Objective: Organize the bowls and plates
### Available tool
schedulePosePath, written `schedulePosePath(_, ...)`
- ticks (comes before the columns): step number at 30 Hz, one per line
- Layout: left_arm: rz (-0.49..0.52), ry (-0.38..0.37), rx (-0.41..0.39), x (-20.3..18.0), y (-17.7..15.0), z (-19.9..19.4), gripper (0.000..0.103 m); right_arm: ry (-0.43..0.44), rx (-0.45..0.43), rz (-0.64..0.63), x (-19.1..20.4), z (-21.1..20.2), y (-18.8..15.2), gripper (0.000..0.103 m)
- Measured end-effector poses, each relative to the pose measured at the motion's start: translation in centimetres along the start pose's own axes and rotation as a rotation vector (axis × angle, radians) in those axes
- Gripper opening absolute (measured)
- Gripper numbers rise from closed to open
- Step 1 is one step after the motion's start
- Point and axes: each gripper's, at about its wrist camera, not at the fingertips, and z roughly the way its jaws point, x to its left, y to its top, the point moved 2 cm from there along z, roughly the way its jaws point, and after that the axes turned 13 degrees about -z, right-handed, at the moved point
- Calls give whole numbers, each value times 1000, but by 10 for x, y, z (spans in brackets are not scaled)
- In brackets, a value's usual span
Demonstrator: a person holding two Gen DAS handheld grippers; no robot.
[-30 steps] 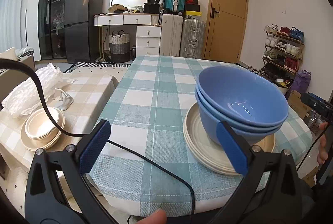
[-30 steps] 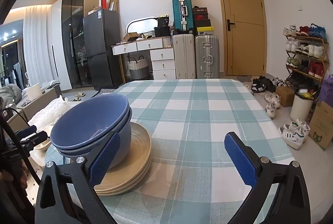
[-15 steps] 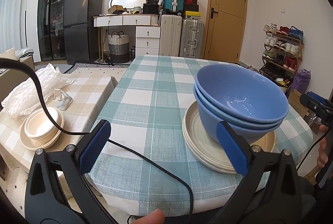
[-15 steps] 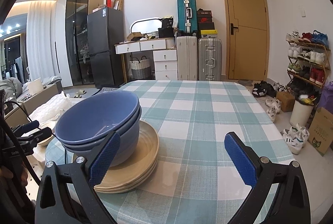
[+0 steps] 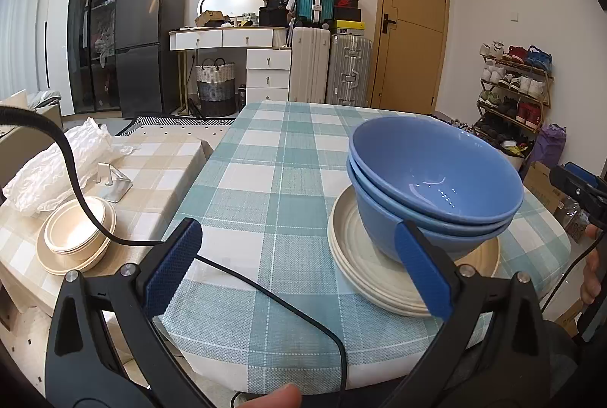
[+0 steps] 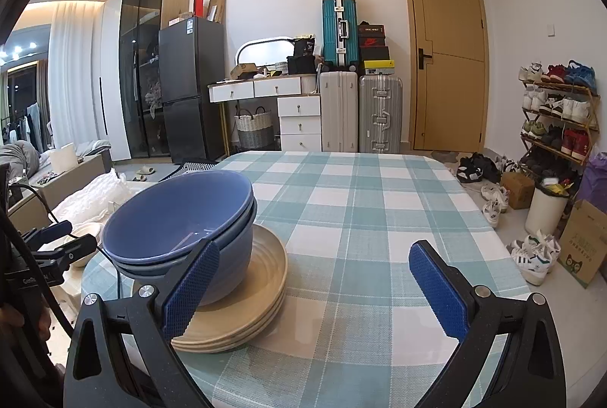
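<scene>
Checked cloth is covering the worktop (image 5: 265,157), where blue bowls (image 5: 432,180) are sitting nested on stacked cream plates (image 5: 364,271). I am holding my left hand-held gripper (image 5: 296,271) and right hand-held gripper (image 6: 315,286) wide open, gripping nothing. Cream dishes (image 5: 76,237) are resting on the side table.

Both grippers spread wide, holding nothing

The left gripper (image 5: 297,267) fills the lower part of its frame, blue pads (image 5: 172,265) far apart, nothing between them. The right gripper (image 6: 313,288) sits likewise along the bottom of its frame, pads (image 6: 436,288) parted and bare. A fingertip (image 5: 273,400) shows at the bottom edge of the left view.
</scene>
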Motion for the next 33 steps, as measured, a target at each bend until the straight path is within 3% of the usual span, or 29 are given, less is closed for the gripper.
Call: schedulePosePath(33,4,11,-13,-2,-2,-3,101,-12,11,-46,5,4,-2,102)
